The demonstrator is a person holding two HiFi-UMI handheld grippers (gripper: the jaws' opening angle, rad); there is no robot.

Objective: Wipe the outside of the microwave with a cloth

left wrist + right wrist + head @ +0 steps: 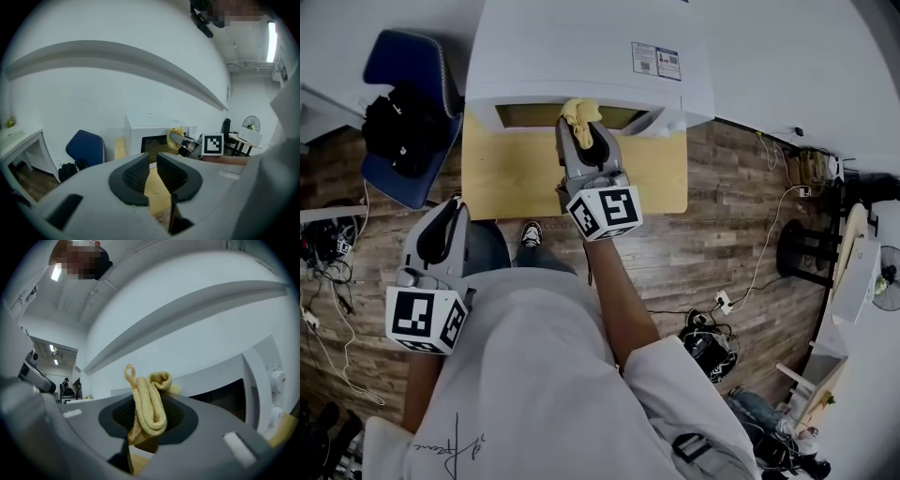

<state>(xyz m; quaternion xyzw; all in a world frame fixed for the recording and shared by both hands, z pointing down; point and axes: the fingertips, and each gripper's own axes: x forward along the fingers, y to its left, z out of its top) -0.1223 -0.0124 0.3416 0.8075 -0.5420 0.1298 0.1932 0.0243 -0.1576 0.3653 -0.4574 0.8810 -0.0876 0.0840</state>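
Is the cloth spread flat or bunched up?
Bunched: the yellow cloth sits folded in rolls between the jaws of the right hand-held gripper.

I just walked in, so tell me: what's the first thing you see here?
A yellow cloth pinched in the right gripper, held at the front of the big white microwave. The microwave sits on a wooden table, with a blue chair to its left.

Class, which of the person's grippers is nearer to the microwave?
Right. The right gripper, shut on the yellow cloth, is at the front of the microwave; the left gripper is back beside the person's body, well away from it.
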